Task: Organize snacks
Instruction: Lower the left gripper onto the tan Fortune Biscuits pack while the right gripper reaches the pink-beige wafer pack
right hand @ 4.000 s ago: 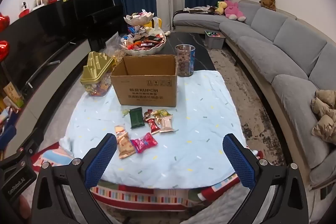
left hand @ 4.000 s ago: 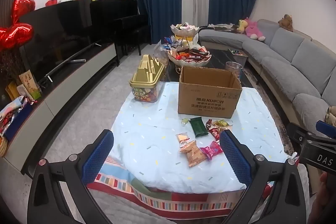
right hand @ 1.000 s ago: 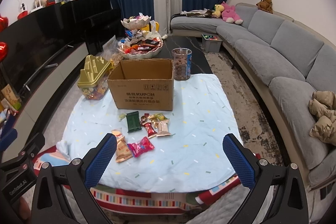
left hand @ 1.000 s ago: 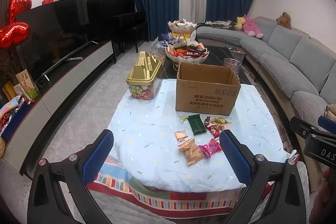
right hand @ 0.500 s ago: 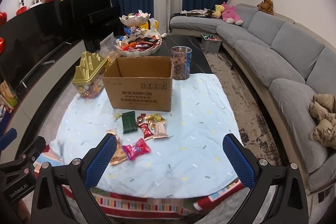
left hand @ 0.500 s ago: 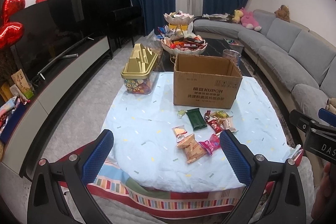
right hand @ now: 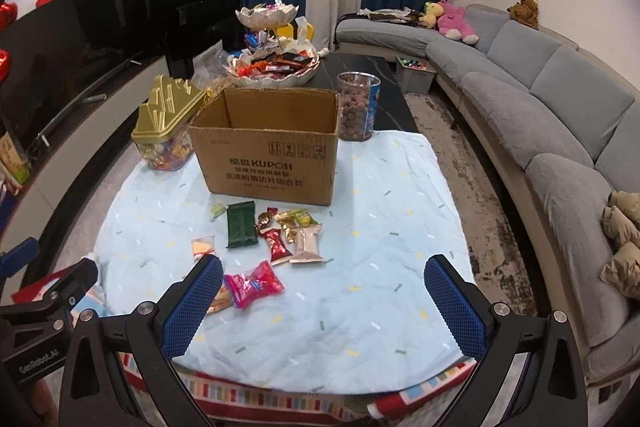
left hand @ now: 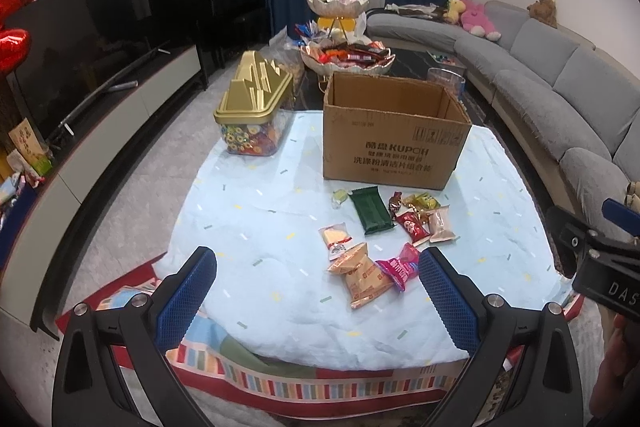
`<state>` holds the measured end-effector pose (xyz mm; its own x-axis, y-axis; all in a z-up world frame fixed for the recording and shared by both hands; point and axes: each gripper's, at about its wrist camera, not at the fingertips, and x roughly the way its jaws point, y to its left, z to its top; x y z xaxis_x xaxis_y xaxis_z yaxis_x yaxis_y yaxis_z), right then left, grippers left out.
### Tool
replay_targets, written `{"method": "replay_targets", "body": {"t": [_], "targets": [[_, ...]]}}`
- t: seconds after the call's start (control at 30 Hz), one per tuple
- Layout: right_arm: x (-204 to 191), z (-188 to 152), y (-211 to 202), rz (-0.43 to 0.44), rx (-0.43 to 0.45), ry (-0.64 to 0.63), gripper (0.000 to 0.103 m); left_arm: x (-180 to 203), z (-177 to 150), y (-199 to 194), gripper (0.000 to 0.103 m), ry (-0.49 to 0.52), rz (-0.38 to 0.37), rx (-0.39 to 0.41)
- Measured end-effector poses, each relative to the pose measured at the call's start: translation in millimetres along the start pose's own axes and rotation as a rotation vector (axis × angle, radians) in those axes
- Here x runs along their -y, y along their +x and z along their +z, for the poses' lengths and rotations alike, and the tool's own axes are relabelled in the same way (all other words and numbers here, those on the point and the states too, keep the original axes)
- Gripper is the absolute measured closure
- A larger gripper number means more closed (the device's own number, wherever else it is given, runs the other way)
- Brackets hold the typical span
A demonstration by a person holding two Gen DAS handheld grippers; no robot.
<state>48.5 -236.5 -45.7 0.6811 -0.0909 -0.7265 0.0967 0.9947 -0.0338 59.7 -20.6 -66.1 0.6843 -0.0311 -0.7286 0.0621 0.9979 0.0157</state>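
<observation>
Table [left hand: 280, 291]: covered with a pale blue cloth with small coloured flecks.

Cardboard box [left hand: 394, 143]: open-topped, upright at the far middle of the cloth, printed side facing the cameras; what it holds cannot be told from either view.

Snacks, loose on the cloth in front of the box:
- dark green packet [left hand: 371, 209], flat, nearest the box
- red packet [left hand: 413, 226] and pale pink packet [left hand: 440, 225], side by side right of the green one
- orange packet [left hand: 360, 273] and magenta packet [right hand: 253, 283], nearest the cameras, touching each other
- several smaller wrapped sweets, too small to name, possibly 4 or 5

Gold-lidded container [left hand: 254, 115]: left of the box, full of coloured sweets.

Clear jar [right hand: 357, 106]: behind the box's right corner.

Left gripper [left hand: 316, 291]: jaws spread wide, empty, above the near table edge.

Right gripper [right hand: 322, 299]: jaws spread wide, empty; its left finger [right hand: 192, 307] overlaps the magenta packet in view.
</observation>
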Motion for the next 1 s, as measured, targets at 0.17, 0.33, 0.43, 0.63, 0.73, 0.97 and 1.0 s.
{"method": "replay_targets", "body": {"t": [0.17, 0.33, 0.43, 0.63, 0.73, 0.97, 1.0], "targets": [[1.0, -0.9, 20.8, 0.004, -0.026, -0.008, 0.001, 5.1, 4.5, 19.6, 0.0, -0.016, 0.003, -0.027], [5.0, 0.9, 40.7, 0.002, -0.046, -0.015, 0.001, 12.3, 9.4, 38.6, 0.0, -0.019, 0.036, -0.053], [7.6, 6.1, 52.9, 0.011, -0.061, -0.018, 0.001, 14.8, 11.6, 54.4, 0.0, -0.033, 0.036, -0.096], [10.8, 14.2, 80.8, 0.035, -0.096, -0.034, 0.001, 20.2, 12.4, 82.6, 0.001, -0.063, 0.043, -0.164], [11.5, 16.8, 94.8, 0.045, -0.114, -0.047, 0.001, 24.3, 12.2, 95.6, 0.001, -0.075, 0.048, -0.196], [14.2, 17.9, 128.1, 0.057, -0.172, -0.066, 0.001, 30.4, 10.0, 124.9, 0.001, -0.108, 0.047, -0.271], [14.8, 17.8, 132.1, 0.059, -0.182, -0.067, 0.001, 30.9, 10.0, 129.7, 0.002, -0.118, 0.046, -0.285]]}}
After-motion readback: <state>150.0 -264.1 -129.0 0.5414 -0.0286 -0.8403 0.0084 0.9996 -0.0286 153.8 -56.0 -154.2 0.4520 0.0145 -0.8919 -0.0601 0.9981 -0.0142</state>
